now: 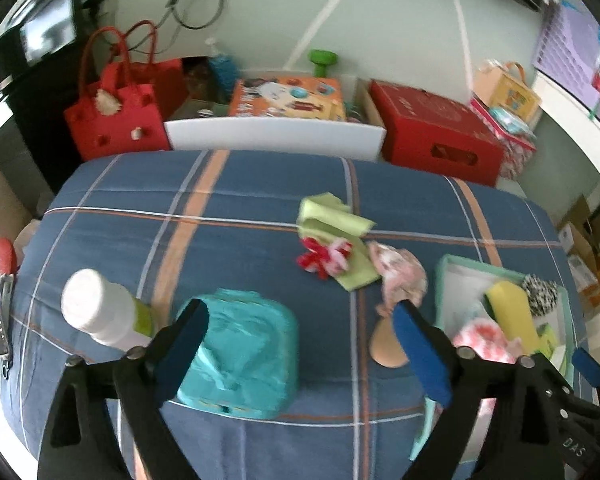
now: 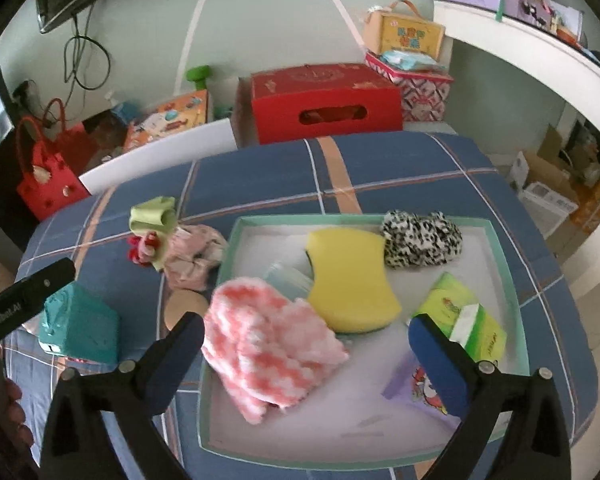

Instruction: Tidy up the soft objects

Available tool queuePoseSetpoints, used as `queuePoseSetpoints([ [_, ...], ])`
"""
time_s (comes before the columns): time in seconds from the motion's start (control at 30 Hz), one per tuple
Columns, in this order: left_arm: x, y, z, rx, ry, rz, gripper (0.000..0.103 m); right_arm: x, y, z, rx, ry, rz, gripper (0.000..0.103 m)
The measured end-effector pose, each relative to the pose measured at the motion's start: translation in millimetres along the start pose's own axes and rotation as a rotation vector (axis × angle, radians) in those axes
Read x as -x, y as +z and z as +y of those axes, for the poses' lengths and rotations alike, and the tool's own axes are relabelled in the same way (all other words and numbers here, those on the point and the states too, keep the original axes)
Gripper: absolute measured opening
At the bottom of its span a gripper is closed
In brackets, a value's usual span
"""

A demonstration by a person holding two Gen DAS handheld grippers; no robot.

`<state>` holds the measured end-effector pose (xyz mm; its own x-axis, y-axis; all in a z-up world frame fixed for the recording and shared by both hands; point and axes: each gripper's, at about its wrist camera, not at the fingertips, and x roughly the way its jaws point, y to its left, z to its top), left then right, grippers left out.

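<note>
1. The bed, under a blue plaid cover, carries everything; the landmark is the shallow tray with a mint rim lying on it.
2. Inside the tray: a pink-and-white fluffy cloth draped over its near-left rim, a yellow sponge at the middle, a black-and-white fuzzy piece at the far side, a green packet toward the right.
3. Left of the tray, still on the cover: a teal tissue pack, a white bottle, a pale green cloth, a pink floral cloth just beside the rim, and a red-and-pink bow.
4. Right tool hangs over the tray, jaws spread wide, nothing between them. Left tool is likewise wide and empty, above the tissue pack.
5. Judgement: a placing step looks finished; sorting seems partway. Next, a tool should reach for a loose cloth left of the tray, likely the floral one, and close on a bunched fold.
</note>
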<state>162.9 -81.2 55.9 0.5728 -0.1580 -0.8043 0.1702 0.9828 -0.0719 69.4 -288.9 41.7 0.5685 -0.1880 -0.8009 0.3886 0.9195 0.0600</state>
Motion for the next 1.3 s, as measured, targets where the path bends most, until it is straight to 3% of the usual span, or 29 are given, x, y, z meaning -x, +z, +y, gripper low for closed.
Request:
queuePoseSetpoints([
  [0.2, -2, 4, 30, 0.075, 0.004, -0.011, 0.094, 0, 1, 10, 0.006, 0.018, -0.021, 0.103],
  [0.47, 1, 11, 56, 0.149, -0.027, -0.09, 0.094, -3, 1, 27, 0.038, 0.052, -0.074, 0.103],
  [0.7, 3, 14, 65, 0.112, -0.003, -0.136, 0.094, -8, -1, 48, 0.116, 0.049, -0.081, 0.103],
  [0.8, 0, 15, 72, 0.122, -0.023, -0.126, 0.094, -13, 3, 55, 0.108, 0.087, -0.034, 0.103],
  [1.03, -1, 22, 81, 0.091, 0.014, -0.112, 0.094, 4, 23, 84, 0.202, 0.09, -0.074, 0.103],
  [1.23, -12, 34, 84, 0.052, -0.023, -0.031, 0.094, 7, 47, 103, 0.283, 0.17, -0.016, 0.103],
  [1.3, -21, 40, 85, 0.03, -0.067, 0.04, 0.094, 1, 57, 103, 0.264, 0.202, 0.026, 0.103],
])
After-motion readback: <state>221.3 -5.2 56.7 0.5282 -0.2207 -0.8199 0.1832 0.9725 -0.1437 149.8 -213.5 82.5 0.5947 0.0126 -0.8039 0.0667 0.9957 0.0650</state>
